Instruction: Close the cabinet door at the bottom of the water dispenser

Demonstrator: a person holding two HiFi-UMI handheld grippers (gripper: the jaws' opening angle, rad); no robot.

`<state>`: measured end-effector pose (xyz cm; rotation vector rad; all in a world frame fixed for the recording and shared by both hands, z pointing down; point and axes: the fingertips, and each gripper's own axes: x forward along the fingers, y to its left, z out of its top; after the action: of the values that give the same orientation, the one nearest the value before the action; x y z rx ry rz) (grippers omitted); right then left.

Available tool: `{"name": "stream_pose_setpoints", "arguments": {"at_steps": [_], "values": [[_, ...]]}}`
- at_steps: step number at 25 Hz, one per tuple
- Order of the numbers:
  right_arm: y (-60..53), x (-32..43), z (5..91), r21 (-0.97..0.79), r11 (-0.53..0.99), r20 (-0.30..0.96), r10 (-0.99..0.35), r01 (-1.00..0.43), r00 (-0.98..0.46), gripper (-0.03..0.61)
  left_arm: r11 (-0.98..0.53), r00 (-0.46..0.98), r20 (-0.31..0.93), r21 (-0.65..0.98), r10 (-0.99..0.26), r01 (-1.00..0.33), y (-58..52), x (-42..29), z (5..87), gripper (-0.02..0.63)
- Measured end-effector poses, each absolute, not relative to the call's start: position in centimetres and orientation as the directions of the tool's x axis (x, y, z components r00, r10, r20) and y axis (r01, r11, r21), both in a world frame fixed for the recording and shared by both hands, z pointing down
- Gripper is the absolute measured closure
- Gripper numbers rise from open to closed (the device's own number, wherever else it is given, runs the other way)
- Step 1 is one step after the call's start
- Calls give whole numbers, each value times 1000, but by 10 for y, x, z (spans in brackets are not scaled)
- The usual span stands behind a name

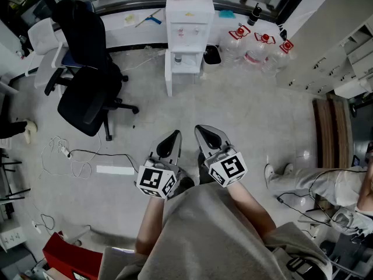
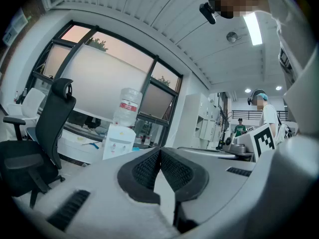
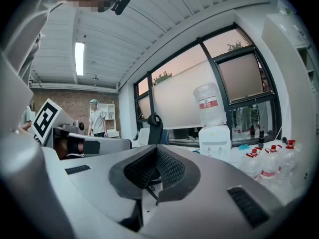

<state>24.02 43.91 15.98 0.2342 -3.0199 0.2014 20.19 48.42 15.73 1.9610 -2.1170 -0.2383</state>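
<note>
The white water dispenser stands against the far counter, a clear bottle on top. Its bottom cabinet is open, and the white door is swung out towards the left. My left gripper and right gripper hover side by side over the floor, well short of the dispenser, both shut and holding nothing. Seen from the left gripper view, the dispenser is far off behind the shut left gripper. In the right gripper view the dispenser is right of the shut right gripper.
A black office chair stands left of the dispenser. Several water jugs sit on the floor to its right. Cables and a power strip lie at the left. Another person's legs and a wooden bench are at the right.
</note>
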Motion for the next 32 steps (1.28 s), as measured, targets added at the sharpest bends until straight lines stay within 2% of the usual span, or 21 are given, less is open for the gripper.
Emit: {"name": "stream_pose_setpoints", "arguments": {"at_steps": [18,32], "values": [[432,245,170,-202,964,95,-154,-171,-983,569,65,-32,108,314,-994,-947,479,204,176,606],[376,197,195,-262,945,151,-160,-195,-976,569,115,-51,180,368,-982,-923,438,148,202,606]]}}
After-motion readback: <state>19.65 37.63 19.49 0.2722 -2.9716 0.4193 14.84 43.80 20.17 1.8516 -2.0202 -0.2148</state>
